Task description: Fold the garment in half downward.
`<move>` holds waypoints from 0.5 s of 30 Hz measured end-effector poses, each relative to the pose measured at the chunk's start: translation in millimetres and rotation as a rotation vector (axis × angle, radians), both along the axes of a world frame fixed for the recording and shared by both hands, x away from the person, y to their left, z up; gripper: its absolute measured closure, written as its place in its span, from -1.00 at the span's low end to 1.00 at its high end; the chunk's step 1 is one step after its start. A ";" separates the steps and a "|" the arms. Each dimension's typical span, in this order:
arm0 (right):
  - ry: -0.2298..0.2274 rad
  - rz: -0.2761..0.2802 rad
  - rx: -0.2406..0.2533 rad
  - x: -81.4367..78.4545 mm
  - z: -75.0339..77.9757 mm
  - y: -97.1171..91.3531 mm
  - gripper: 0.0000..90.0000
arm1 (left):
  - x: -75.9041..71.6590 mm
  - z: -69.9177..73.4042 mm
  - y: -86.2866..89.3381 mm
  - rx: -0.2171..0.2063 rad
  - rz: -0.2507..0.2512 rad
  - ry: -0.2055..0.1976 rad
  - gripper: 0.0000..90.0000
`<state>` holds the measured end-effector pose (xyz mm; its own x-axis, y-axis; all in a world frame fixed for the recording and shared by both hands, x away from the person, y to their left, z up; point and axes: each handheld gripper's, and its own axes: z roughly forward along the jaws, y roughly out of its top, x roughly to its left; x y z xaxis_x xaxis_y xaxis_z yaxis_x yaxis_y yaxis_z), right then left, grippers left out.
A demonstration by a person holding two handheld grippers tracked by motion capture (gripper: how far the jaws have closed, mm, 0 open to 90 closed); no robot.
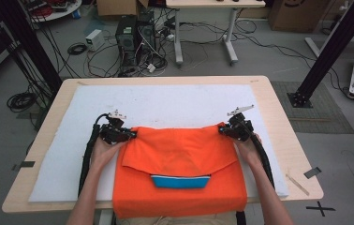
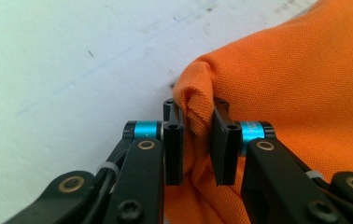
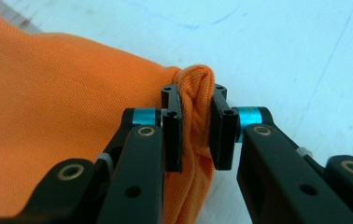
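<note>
We hold the orange shirt (image 1: 180,159) on the table (image 1: 278,140) by its far folded edge, left tongs (image 1: 129,134) and right tongs (image 1: 224,131) each pinching one corner, the edge running crosswise between them.

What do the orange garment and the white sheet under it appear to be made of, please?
Orange garment: knit fabric, matte, probably a piqué polo weave; a fine pebbled texture shows, and it bunches softly between the jaws. White sheet: seemingly foam or felt padding, matte; flat, slightly scuffed and marked, though the material is uncertain.
</note>
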<state>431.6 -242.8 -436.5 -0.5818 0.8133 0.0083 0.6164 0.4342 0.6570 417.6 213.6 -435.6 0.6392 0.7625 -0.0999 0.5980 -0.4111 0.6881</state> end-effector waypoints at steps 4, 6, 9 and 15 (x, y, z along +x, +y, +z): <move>0.001 -0.026 0.006 16.7 -0.2 -1.4 0.75 | 12.5 -7.4 5.8 -0.072 0.046 -0.041 0.72; 0.017 -0.047 0.017 28.1 0.4 -1.3 0.76 | 16.6 -10.0 9.8 -0.098 0.064 -0.053 0.72; 0.020 -0.067 0.027 40.9 -0.1 -1.9 0.75 | 26.5 -6.1 9.1 -0.080 0.077 -0.019 0.72; 0.006 -0.106 0.037 53.1 -1.7 -4.3 0.75 | 49.5 -3.9 4.4 -0.049 0.081 -0.018 0.72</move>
